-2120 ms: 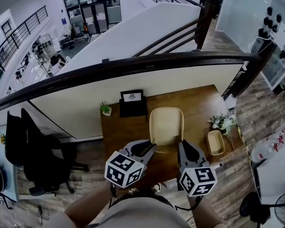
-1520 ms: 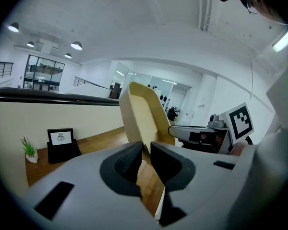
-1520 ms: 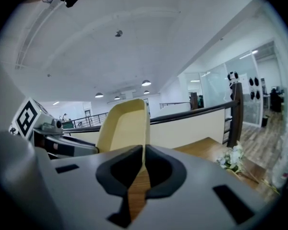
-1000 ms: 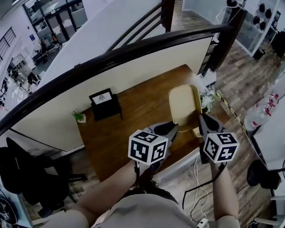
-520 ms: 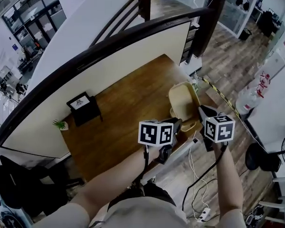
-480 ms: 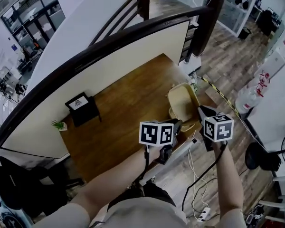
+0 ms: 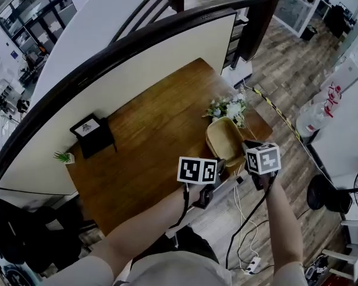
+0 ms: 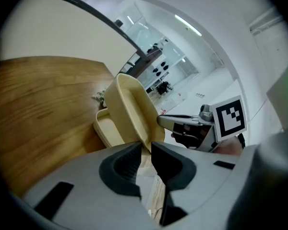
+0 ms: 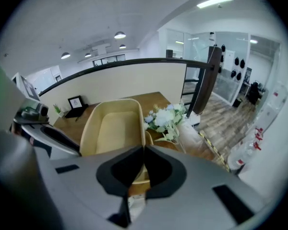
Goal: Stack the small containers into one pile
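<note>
Left gripper and right gripper both have jaws clamped on the near rim of the beige oval plastic container. It is held tilted at the right end of the brown wooden tabletop, just above a second beige container beside the white flowers, likely lined up for nesting.

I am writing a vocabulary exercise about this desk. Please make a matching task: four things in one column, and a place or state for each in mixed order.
1. beige container
2. flowers
3. black frame
4. potted plant

A. at the left corner of the table
B. by the wall, right of the potted plant
C. rim gripped by the left gripper and right gripper
D. just beyond the beige container

Pairs: 1-C, 2-D, 3-B, 4-A
</note>
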The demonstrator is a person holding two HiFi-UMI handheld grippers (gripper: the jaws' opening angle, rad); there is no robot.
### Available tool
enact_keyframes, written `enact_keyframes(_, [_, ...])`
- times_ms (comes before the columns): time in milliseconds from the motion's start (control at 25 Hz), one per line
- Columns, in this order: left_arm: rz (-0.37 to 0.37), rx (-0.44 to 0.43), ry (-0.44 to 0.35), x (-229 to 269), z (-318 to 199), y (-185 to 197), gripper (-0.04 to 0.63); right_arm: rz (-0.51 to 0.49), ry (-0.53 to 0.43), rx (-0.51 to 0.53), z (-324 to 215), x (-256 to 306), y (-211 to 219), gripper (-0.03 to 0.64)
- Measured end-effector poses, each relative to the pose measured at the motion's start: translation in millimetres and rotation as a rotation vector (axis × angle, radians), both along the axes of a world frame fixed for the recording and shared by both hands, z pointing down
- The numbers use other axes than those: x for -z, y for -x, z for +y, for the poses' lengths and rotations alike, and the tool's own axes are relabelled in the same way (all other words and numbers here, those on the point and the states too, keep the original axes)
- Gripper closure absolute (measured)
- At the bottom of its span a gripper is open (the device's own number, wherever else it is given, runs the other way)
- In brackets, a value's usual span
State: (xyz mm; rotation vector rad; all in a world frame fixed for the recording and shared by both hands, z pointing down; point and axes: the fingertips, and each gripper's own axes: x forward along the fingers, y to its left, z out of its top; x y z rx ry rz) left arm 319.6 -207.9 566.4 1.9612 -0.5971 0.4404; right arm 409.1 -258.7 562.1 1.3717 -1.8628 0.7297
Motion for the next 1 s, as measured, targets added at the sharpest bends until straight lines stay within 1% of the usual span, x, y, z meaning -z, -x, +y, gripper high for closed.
enact_keyframes(120, [-0.011, 0.0, 0.044, -21, 2, -4, 0.529, 0.006, 0.045, 0.007, -2, -26, -3, 0.597])
enact_keyframes(320, [-0.018, 0.012, 0.148, -58, -3, -9, 0.532, 0.021, 0.108, 0.001, -5, -63, -10, 0.595])
enact_keyframes(480, [-0.018, 0.001, 0.17, -71, -8, -21, 0.532, 0.063, 0.125, -0.01, -8, -77, -21, 0.595])
enact_keyframes(600, [-0.003, 0.015, 0.212, -80, -8, -24, 0.536, 0.079, 0.141, -0.018, -8, -87, -25, 0.594])
enact_keyframes(760, [-0.012, 0.032, 0.245, -94, -8, -22, 0.538, 0.087, 0.164, 0.003, -11, -97, -22, 0.594])
enact_keyframes(960, [-0.048, 0.038, 0.247, -110, -13, -16, 0.538, 0.145, 0.184, 0.039, -14, -112, -19, 0.586])
enact_keyframes(1000, [-0.052, 0.038, 0.245, -112, -15, -14, 0.527, 0.162, 0.182, 0.045, -16, -114, -18, 0.578])
